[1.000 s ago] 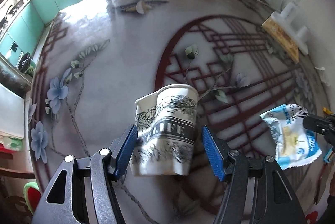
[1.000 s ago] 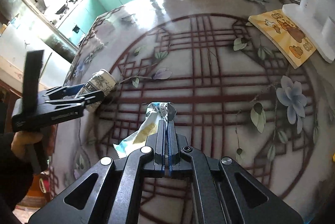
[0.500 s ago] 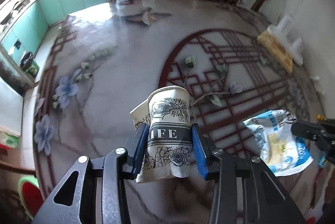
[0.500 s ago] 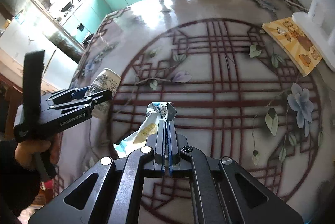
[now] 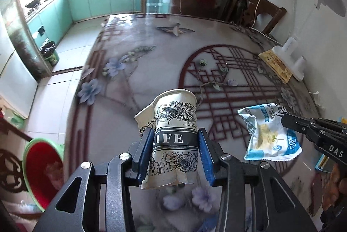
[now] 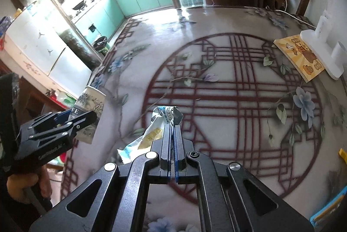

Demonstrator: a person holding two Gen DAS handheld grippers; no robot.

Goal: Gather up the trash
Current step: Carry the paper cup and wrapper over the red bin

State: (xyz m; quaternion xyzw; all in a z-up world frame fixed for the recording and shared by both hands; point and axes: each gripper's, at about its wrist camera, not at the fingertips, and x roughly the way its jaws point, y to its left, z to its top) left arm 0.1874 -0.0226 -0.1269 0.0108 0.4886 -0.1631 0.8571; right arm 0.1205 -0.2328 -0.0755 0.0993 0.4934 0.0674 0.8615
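My left hand-held gripper (image 5: 176, 151) is clamped on the crumpled paper cup (image 5: 174, 141), blue pads (image 5: 144, 154) pressing its printed band from both sides, cup held clear above the patterned surface (image 5: 151, 71). My right hand-held gripper (image 6: 172, 143) has its jaws pinched tight on the blue-and-white snack wrapper (image 6: 151, 134), which hangs off to the left above the surface. Below the surface's left edge I see a green-rimmed red bin (image 5: 41, 169) on the floor.
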